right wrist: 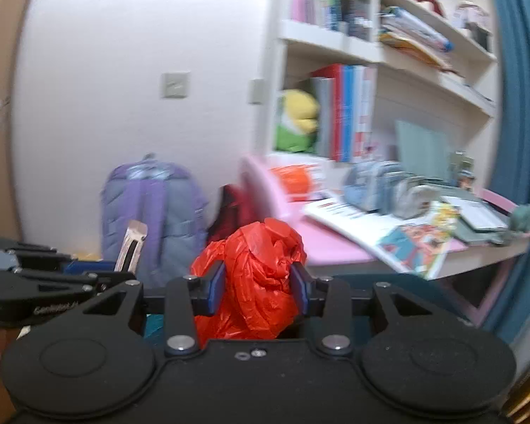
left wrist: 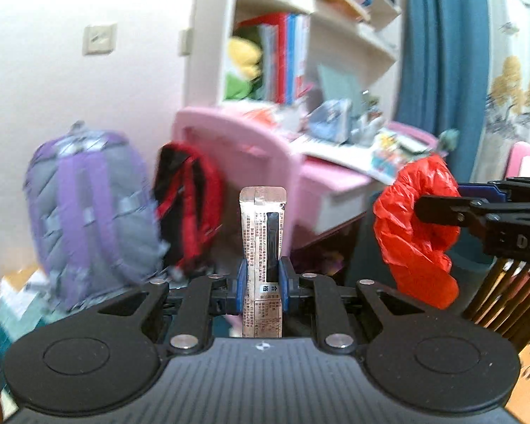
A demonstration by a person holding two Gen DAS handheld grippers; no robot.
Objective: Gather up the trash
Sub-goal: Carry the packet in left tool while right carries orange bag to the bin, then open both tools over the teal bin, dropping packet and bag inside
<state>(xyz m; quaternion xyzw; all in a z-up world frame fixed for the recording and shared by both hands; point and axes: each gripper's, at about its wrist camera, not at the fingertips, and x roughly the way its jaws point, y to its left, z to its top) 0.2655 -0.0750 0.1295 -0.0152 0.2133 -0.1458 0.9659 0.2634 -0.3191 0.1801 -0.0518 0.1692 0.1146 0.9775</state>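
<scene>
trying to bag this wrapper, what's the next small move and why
Probably bring the left gripper sideways toward the red plastic bag. It is shut on the silver sachet, upright and off the desk, while the right gripper pinches the bag bunched up beside it. No bag opening shows yet.

A purple backpack (left wrist: 88, 212) stands against the white wall beside a red-and-black bag (left wrist: 189, 208). A pink desk (right wrist: 330, 243) carries open books (right wrist: 399, 233). White shelves (right wrist: 371, 49) hold binders and a yellow-green plush (right wrist: 298, 122); a teal curtain (left wrist: 441, 42) hangs alongside.
</scene>
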